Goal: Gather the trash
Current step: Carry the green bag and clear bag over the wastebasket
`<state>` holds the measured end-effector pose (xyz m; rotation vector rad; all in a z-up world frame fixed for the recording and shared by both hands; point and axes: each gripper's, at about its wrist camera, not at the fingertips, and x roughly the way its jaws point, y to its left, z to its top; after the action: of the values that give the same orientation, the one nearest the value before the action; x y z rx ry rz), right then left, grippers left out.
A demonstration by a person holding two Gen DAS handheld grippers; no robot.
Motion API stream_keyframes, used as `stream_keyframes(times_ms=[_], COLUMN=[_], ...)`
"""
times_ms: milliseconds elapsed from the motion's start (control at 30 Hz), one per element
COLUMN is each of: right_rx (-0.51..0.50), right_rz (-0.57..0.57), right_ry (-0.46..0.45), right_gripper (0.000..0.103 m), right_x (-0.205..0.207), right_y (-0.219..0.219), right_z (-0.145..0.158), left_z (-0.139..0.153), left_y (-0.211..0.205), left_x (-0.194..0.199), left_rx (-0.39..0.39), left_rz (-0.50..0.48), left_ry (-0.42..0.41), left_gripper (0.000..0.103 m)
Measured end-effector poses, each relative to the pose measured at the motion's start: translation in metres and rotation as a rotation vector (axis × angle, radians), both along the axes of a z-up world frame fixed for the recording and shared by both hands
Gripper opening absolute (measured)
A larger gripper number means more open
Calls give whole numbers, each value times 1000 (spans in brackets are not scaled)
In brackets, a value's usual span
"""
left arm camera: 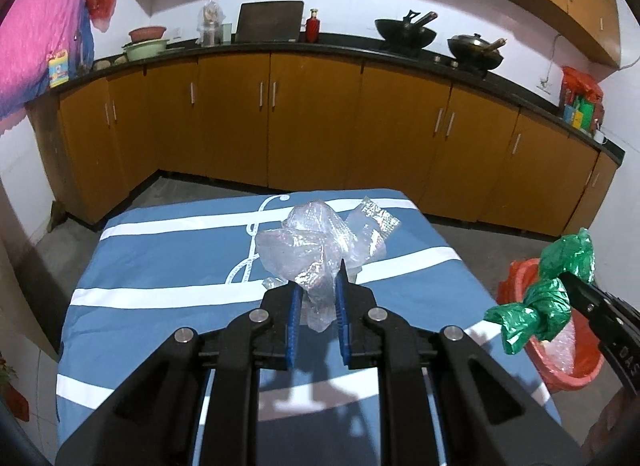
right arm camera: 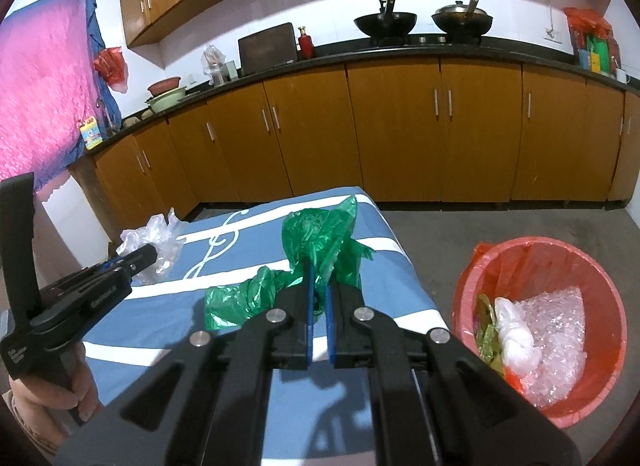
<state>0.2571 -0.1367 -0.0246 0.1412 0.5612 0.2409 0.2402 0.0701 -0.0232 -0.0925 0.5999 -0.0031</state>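
My left gripper point(left arm camera: 318, 286) is shut on a crumpled clear plastic wrap point(left arm camera: 308, 246) and holds it above the blue striped table point(left arm camera: 160, 266). It also shows in the right wrist view point(right arm camera: 148, 256), with the clear wrap point(right arm camera: 154, 236) in it. My right gripper point(right arm camera: 318, 278) is shut on a crumpled green plastic bag point(right arm camera: 316, 238) near the table's right edge. In the left wrist view the right gripper point(left arm camera: 568, 278) holds the green bag point(left arm camera: 544, 298) over the red bin point(left arm camera: 576, 374).
The red bin point(right arm camera: 600, 294), lined with a red bag, stands on the floor right of the table and holds bubble wrap point(right arm camera: 556, 330) and other trash. Wooden cabinets point(right arm camera: 400, 133) with a black counter run along the far wall.
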Motion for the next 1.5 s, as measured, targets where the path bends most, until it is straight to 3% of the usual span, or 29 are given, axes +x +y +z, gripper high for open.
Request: stream_keyframes(times_ms=[433,933,1500], right_rx=[20,-6,-17], right_rz=[-35,-189,-359], right_ry=[-47,-72,-19], right_gripper=[6,6,6], right_x=[-31,-48,-48], right_y=[-30,-124,-227], right_z=[19,22,-9], left_z=[20,25,0], left_y=[-35,-119,-226], left_x=[-24,-27,-23], left_rx=[-1,4,11], left_rz=[-73,-215,-397], left_ry=[-50,-71,-25], left_gripper=[15,15,15])
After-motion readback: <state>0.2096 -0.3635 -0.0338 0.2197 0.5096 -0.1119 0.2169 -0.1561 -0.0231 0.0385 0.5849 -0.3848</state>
